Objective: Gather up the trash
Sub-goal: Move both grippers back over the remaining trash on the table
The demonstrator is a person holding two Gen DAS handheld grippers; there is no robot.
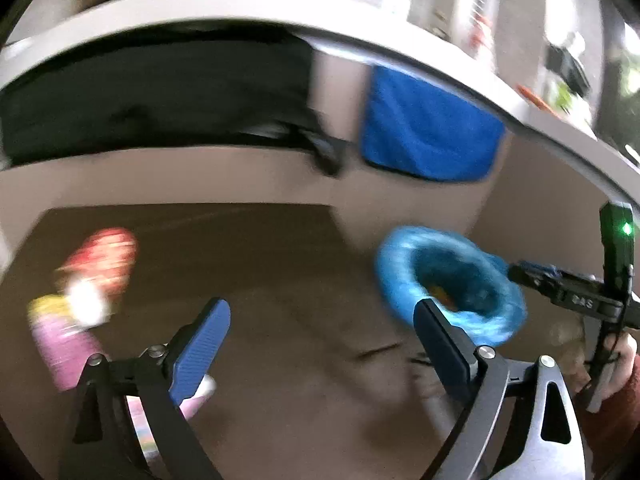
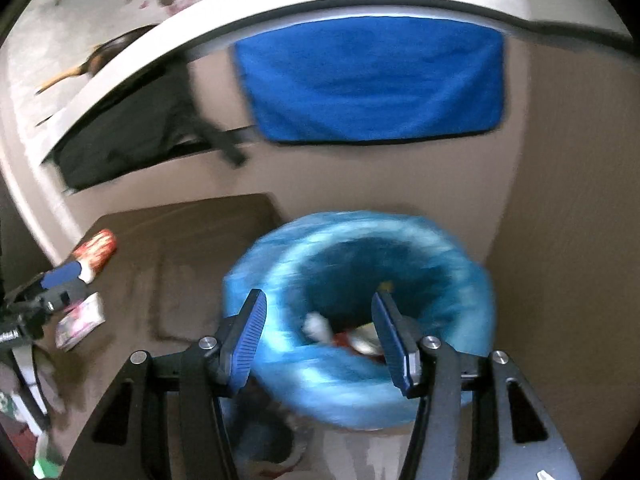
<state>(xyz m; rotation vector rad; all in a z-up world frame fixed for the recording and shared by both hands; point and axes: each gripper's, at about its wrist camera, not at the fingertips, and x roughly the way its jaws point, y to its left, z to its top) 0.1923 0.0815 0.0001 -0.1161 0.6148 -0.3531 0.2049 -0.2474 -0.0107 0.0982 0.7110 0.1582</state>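
Grippers both tilt down over a brown mat (image 1: 280, 280). Left gripper (image 1: 320, 344) is spread wide and empty, ribbed blue pads bare, near a red-and-pink wrapper (image 1: 100, 268). Right gripper (image 2: 320, 336) is parted, gripping nothing, above the round bin lined with crinkly blue plastic (image 2: 460, 280), trash (image 2: 352, 336) inside.

Brown floor mat (image 2: 192, 248) lay largely bare between blue-lined bin (image 2: 360, 280) and wrappers (image 2: 94, 254) at left; table edge (image 2: 280, 12) with hanging blue cloth (image 2: 372, 80) closed the far side.
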